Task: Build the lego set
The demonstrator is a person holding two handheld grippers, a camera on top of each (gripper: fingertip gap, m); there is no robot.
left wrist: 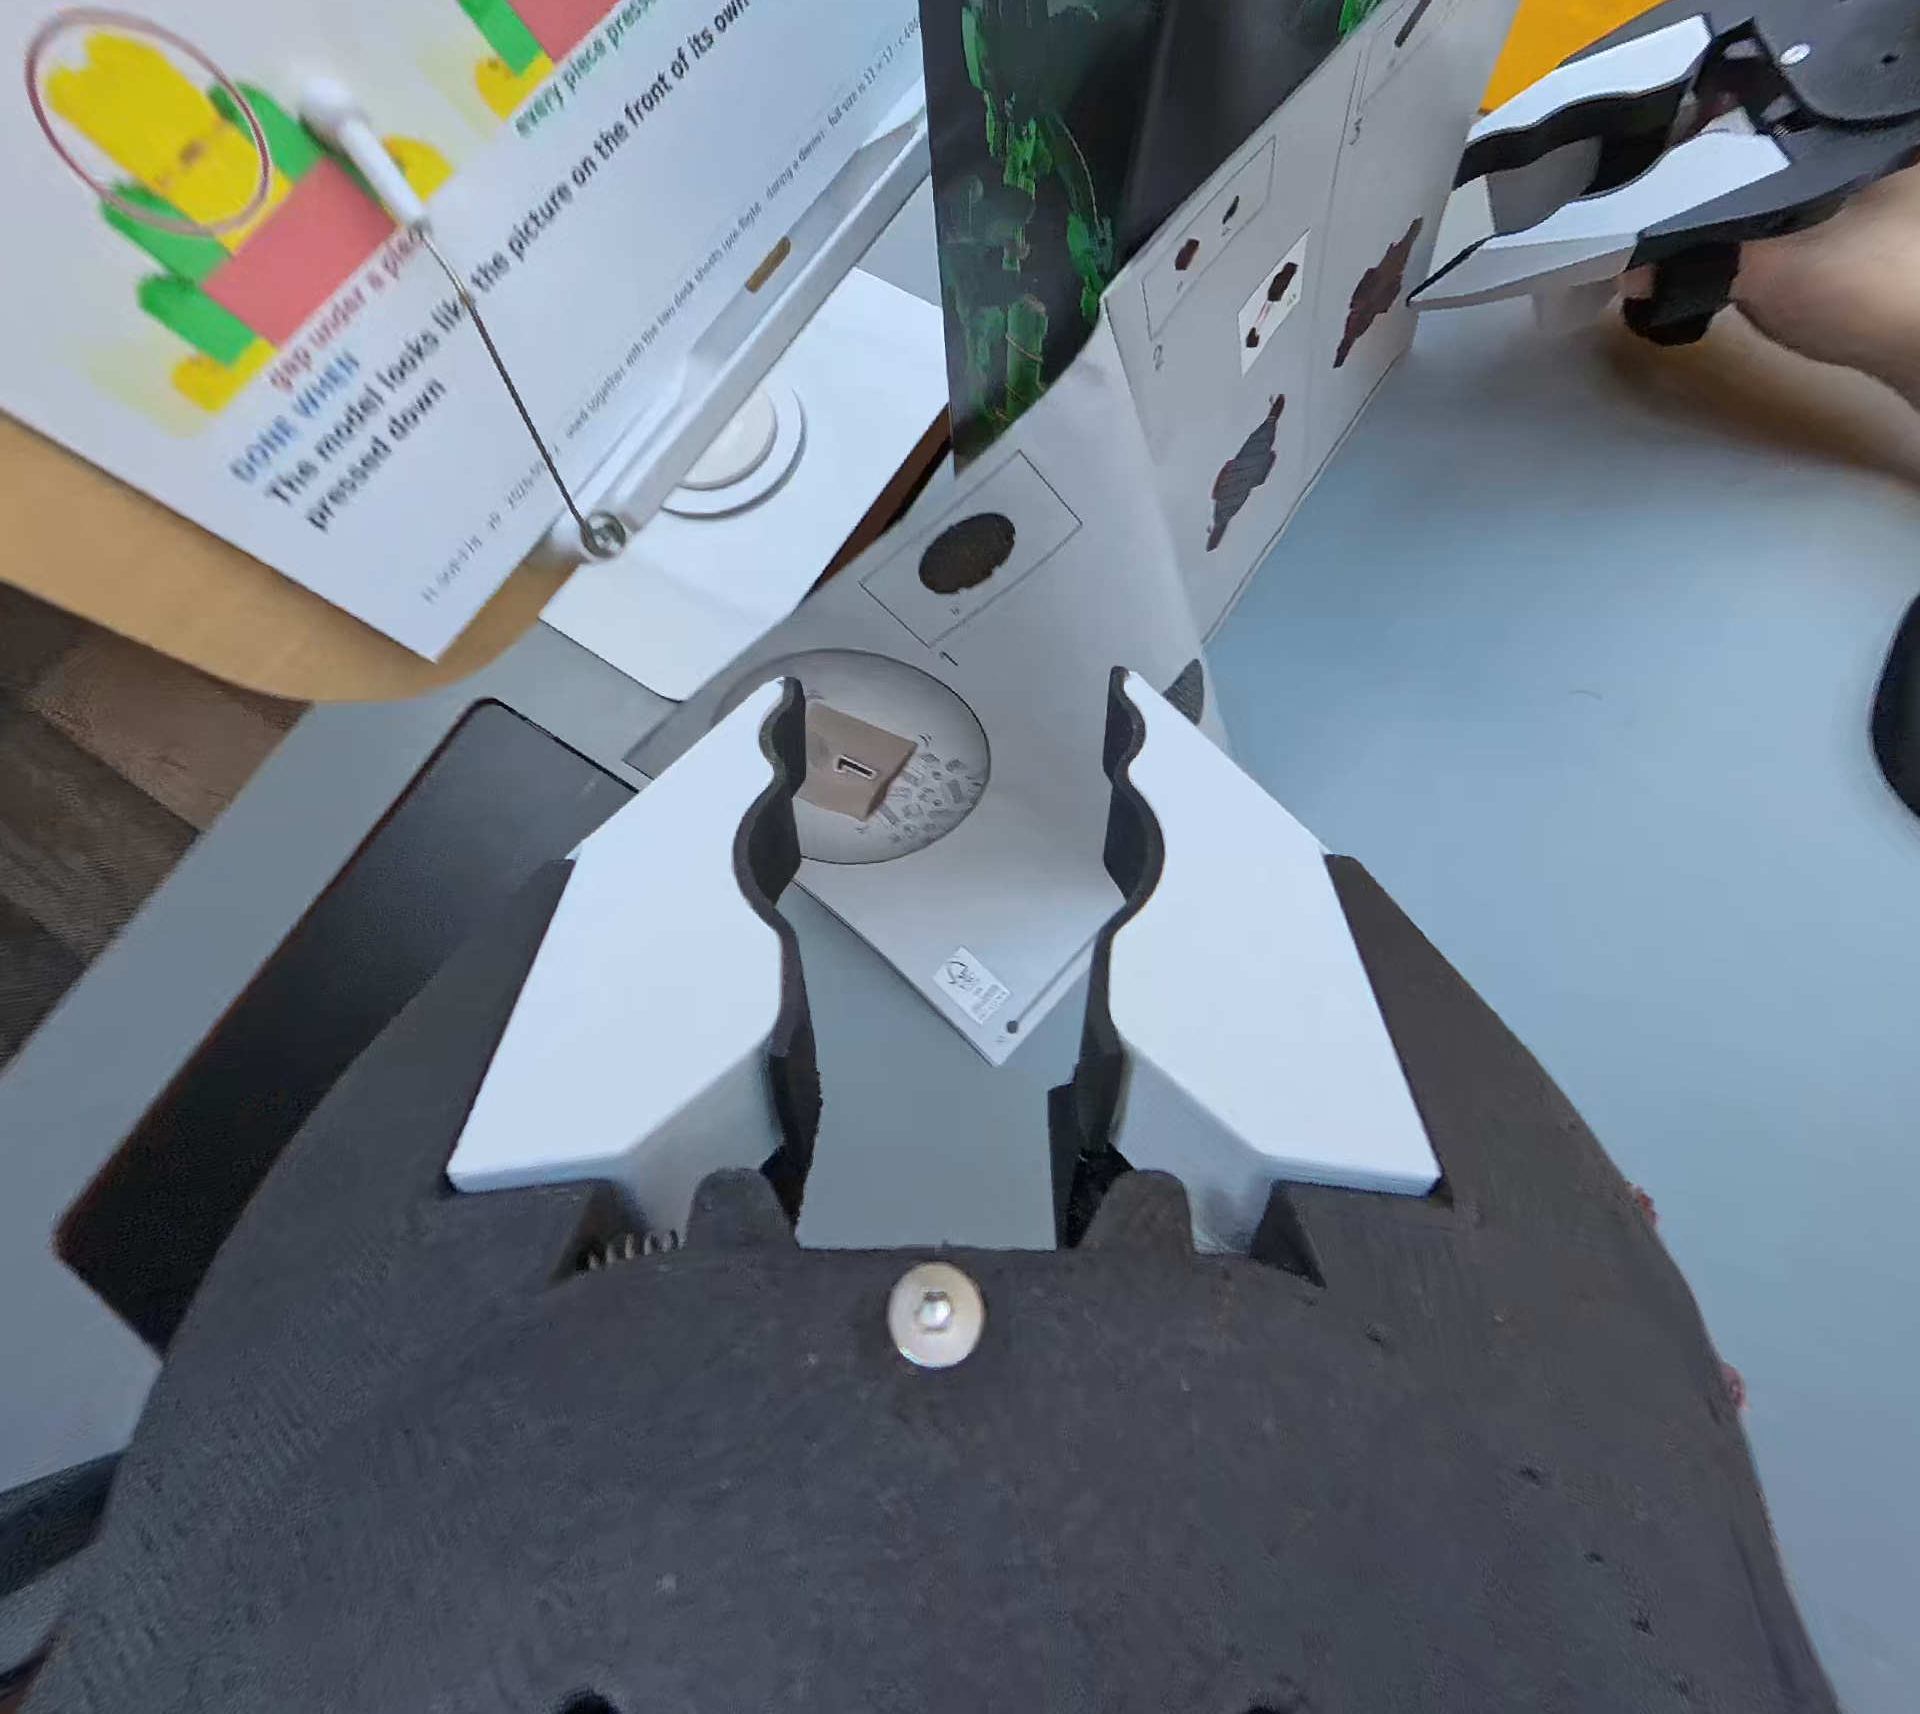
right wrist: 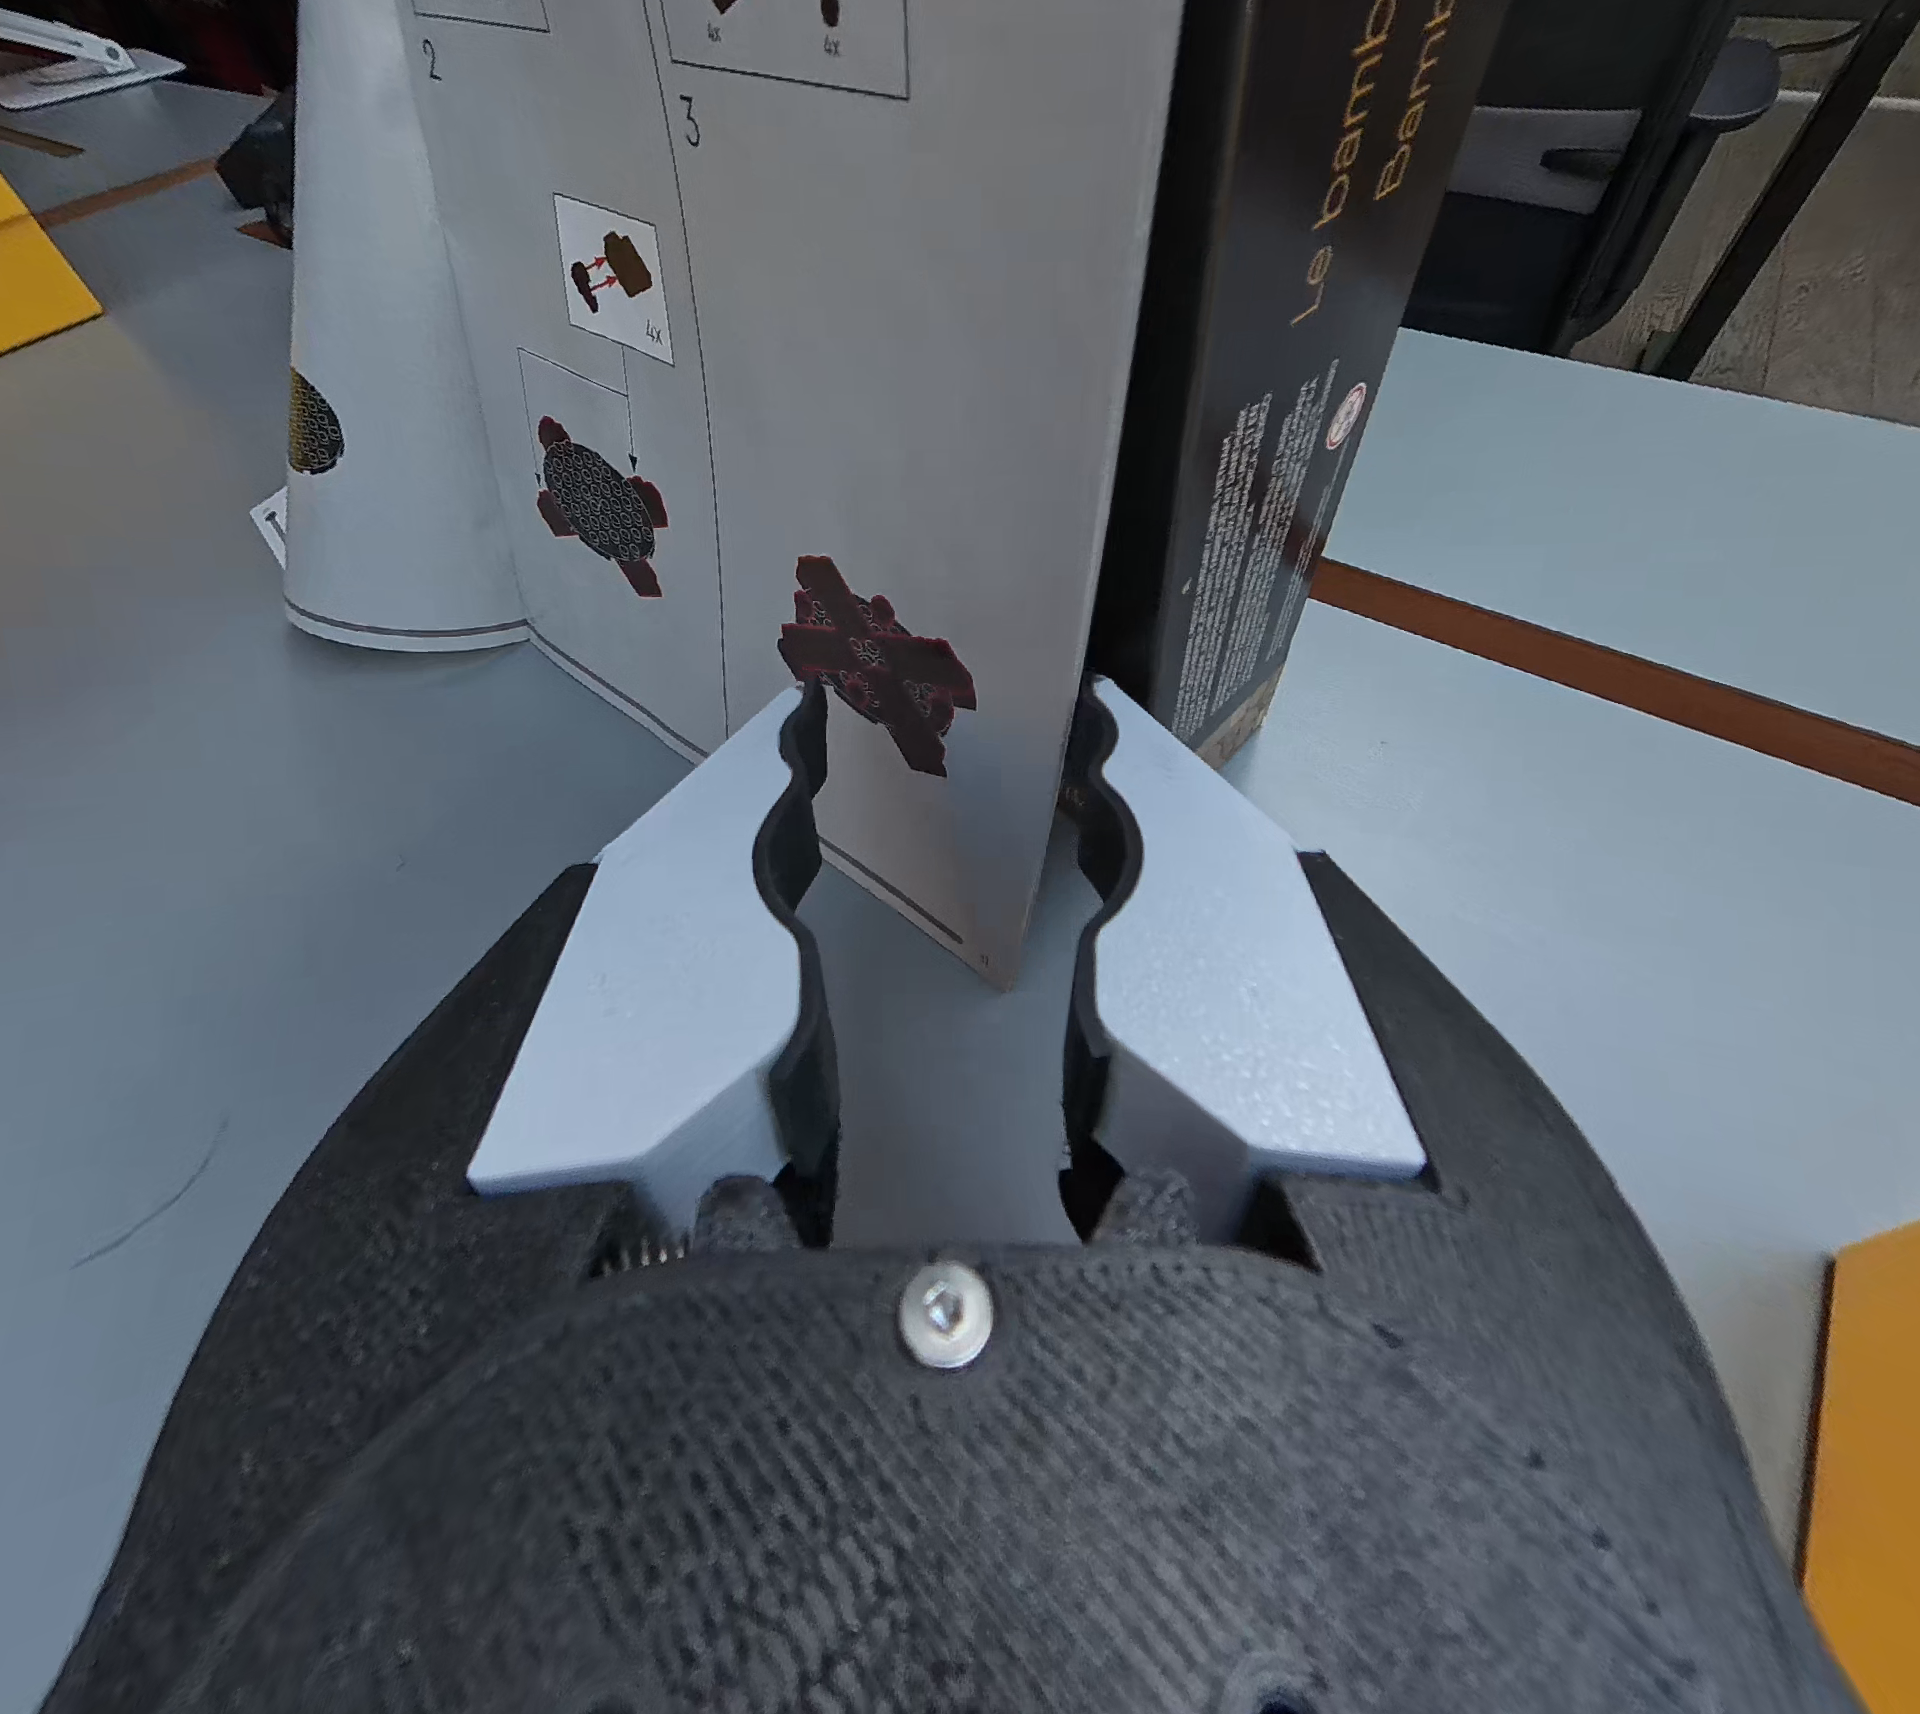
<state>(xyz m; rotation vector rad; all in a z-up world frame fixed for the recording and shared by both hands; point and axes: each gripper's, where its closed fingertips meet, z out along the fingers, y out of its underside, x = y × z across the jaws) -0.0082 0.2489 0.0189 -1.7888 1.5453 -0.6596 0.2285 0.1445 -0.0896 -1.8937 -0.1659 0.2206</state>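
We see the open white instruction booklet point(right wrist: 894, 376) propped against the tall black set box point(right wrist: 1299, 314) on the grey counter point(right wrist: 1558, 521); left claw point(left wrist: 951, 729) and right claw point(right wrist: 940, 729) both released, empty.

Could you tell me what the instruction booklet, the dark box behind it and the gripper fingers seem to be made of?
Instruction booklet: thin matte paper, since its left page curls over.
Dark box: probably printed cardboard with a slight sheen, its edges crisp and folded.
Right gripper's fingers: likely matte pale printed plastic, faintly grainy, with black wavy inner linings, perhaps rubber.
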